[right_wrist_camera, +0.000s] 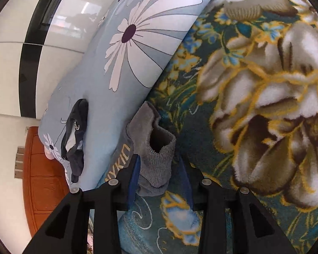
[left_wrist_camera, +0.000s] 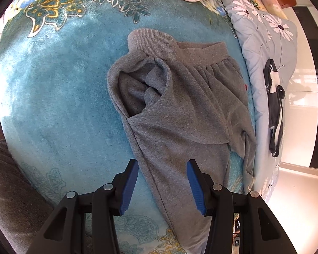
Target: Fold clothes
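Left wrist view looks down over grey trousers on teal blanket; right wrist view sits close at the cuff. Both share the daisy quilt.

Grey sweatpants on teal floral blanket; blue fingers.

Your grey sweatpants look like soft matt fleece with a ribbed knit cuff, lying on plush teal velvety blanket; beside it, smooth printed cotton quilt, glossy orange wood door.
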Available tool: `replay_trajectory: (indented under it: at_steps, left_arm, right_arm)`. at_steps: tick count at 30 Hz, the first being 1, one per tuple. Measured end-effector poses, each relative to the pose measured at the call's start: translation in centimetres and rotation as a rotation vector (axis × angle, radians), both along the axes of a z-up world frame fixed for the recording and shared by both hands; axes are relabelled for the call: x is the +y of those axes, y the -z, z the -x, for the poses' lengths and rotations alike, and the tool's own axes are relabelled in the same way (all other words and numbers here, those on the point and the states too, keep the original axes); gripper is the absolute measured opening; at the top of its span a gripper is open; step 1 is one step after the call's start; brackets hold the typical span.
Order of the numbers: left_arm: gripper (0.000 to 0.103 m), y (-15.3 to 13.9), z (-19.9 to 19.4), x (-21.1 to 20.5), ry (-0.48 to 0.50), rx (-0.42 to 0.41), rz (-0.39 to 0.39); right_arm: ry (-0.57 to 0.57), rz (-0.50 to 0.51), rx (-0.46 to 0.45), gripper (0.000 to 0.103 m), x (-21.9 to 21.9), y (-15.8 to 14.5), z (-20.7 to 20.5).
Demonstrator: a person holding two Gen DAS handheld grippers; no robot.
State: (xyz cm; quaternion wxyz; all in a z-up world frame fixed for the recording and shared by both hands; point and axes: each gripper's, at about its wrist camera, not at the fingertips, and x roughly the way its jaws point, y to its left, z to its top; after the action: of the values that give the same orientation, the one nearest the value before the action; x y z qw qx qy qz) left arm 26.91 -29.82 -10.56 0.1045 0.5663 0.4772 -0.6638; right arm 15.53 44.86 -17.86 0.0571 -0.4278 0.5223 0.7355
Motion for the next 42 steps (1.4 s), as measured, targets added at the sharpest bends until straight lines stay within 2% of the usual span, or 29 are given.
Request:
replay_trajectory:
  at_steps: [3,4,5,6,7,9,10,13,14,21,24,28,33,36,38,40,42]
  left_arm:
    - [0.051,-0.2,-0.3,-0.5,-0.015,0.009,-0.001]
    - [0.051,-0.2,-0.3,-0.6,-0.018,0.011,-0.003]
    - [0.051,-0.1,-0.4,-0.7,-0.019,0.012,-0.006]
    - [0.051,0.1,-0.4,-0.7,-0.02,0.011,-0.012]
    - [0.051,0.3,-0.4,-0.8,-0.022,0.011,-0.019]
    - [0.051,0.7,-0.5,-0.9,-0.024,0.01,-0.032]
    - [0.051,0.9,-0.5,-0.9,-0.026,0.009,-0.038]
    - [0.051,1.1,-0.7,-1.6,-0.038,0.012,-0.043]
    - [0.051,1.1,-0.7,-1.9,-0.047,0.017,-0.042]
    - [0.051,2.2,-0.3,-3.2,-0.081,0.024,-0.06]
    - [0.051,2.5,-0.3,-3.7,-0.087,0.016,-0.046]
    - [0.051,2.7,-0.1,-4.8,-0.112,0.021,-0.035]
    - [0.051,2.9,0.6,-6.7,-0.157,0.052,-0.032]
    - [0.051,3.1,1.4,-7.6,-0.168,0.064,-0.026]
    - [0.051,3.4,2.3,-7.9,-0.154,0.063,-0.021]
    - [0.051,3.7,3.2,-8.3,-0.133,0.059,-0.014]
    - [0.051,4.4,4.0,-8.7,-0.118,0.039,-0.005]
  right_arm:
    - [0.008,-0.002,-0.016,0.038,-0.6,0.1,0.6]
    - [-0.008,-0.007,-0.004,0.034,-0.9,-0.7,1.0]
    - [-0.024,-0.012,0.007,0.02,-1.1,-1.4,1.3]
    - [-0.04,-0.018,0.018,0.013,-1.4,-2.2,1.6]
    - [-0.056,-0.023,0.03,0.009,-1.6,-2.9,1.9]
    - [-0.088,-0.033,0.052,0.008,-2.1,-4.5,2.6]
    - [-0.101,-0.032,0.088,0.008,-2.2,-5.8,2.7]
    - [-0.131,-0.009,0.284,0.007,-1.9,-12.1,1.9]
    - [-0.13,-0.018,0.305,0.007,-1.6,-13.2,1.7]
    - [-0.039,-0.235,0.064,0.007,3.0,-11.0,0.8]
    - [0.015,-0.225,-0.021,0.008,3.9,-7.9,-0.5]
    - [0.058,-0.238,-0.119,0.008,4.5,-5.1,-1.8]
    - [0.054,-0.291,-0.156,0.008,5.1,-6.0,-1.5]
    - [0.012,-0.37,-0.177,0.012,4.2,-7.3,-1.2]
    - [0.011,-0.421,-0.186,0.031,3.7,-8.2,-1.9]
    - [-0.006,-0.437,-0.188,0.036,3.4,-8.9,-3.0]
    - [-0.036,-0.451,-0.2,0.036,3.0,-9.3,-4.2]
